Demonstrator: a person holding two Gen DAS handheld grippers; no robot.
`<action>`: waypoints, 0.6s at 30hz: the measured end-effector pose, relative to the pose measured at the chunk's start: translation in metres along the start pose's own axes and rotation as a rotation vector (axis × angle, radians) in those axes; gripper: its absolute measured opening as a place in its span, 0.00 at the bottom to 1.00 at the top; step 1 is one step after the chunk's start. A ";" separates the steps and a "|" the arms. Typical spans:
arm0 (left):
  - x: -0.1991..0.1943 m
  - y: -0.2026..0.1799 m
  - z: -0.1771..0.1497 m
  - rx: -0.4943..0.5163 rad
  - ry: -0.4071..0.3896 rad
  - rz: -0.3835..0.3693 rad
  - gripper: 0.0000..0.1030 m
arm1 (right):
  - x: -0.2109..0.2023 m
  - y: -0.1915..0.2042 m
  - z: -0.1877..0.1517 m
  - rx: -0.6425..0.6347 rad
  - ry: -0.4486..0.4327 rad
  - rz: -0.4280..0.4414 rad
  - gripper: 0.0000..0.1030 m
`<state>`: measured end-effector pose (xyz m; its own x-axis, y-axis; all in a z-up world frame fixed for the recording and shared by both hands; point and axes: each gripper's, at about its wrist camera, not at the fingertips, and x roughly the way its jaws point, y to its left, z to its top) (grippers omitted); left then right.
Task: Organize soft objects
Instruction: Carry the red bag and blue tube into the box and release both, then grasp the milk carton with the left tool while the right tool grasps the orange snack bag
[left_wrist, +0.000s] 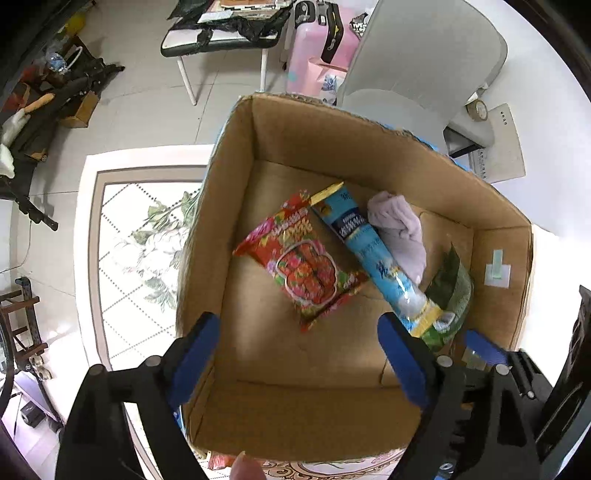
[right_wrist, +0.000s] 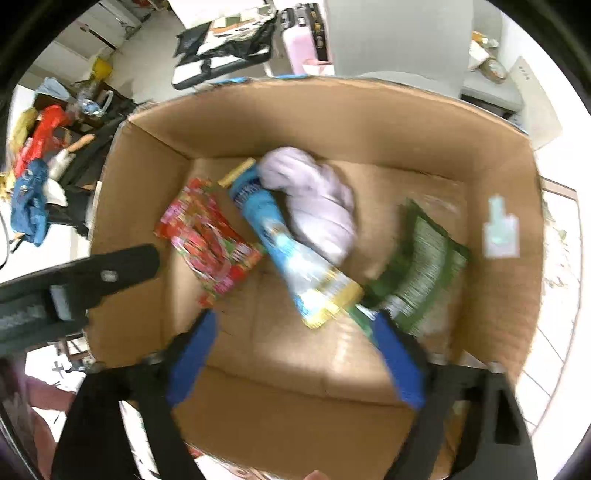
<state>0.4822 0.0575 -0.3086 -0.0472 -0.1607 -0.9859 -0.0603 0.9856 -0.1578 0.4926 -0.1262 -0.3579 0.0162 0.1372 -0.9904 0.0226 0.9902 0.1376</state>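
Observation:
An open cardboard box (left_wrist: 229, 177) holds a red snack packet (left_wrist: 303, 258), a long blue packet (left_wrist: 369, 251), a crumpled lilac cloth (left_wrist: 400, 229) and a green packet (left_wrist: 450, 295). My left gripper (left_wrist: 299, 325) is open and empty above the box's near side. The right gripper's blue finger (left_wrist: 484, 347) shows at the right edge of the box. In the blurred right wrist view the same box (right_wrist: 140, 177) holds the red packet (right_wrist: 210, 236), blue packet (right_wrist: 288, 251), cloth (right_wrist: 317, 199) and green packet (right_wrist: 424, 266). My right gripper (right_wrist: 295, 328) is open and empty over them.
The box stands on a white table with a floral glass top (left_wrist: 140, 236). A grey chair (left_wrist: 424, 62) stands behind the box. A cluttered small table (left_wrist: 221, 33) and a pink suitcase (left_wrist: 314, 48) are farther back. The left gripper's body (right_wrist: 74, 284) reaches in from the left.

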 end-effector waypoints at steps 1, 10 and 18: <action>-0.002 0.000 -0.005 -0.003 -0.007 -0.005 0.88 | -0.003 -0.003 -0.004 0.001 -0.005 -0.012 0.92; -0.041 -0.018 -0.068 0.016 -0.151 -0.024 0.91 | -0.057 -0.034 -0.070 0.044 -0.122 -0.039 0.96; -0.093 -0.044 -0.131 0.036 -0.339 0.041 0.91 | -0.117 -0.056 -0.126 0.055 -0.242 -0.039 0.96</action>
<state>0.3586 0.0225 -0.2030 0.2856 -0.1001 -0.9531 -0.0299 0.9931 -0.1132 0.3637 -0.1947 -0.2509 0.2534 0.0825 -0.9638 0.0826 0.9909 0.1065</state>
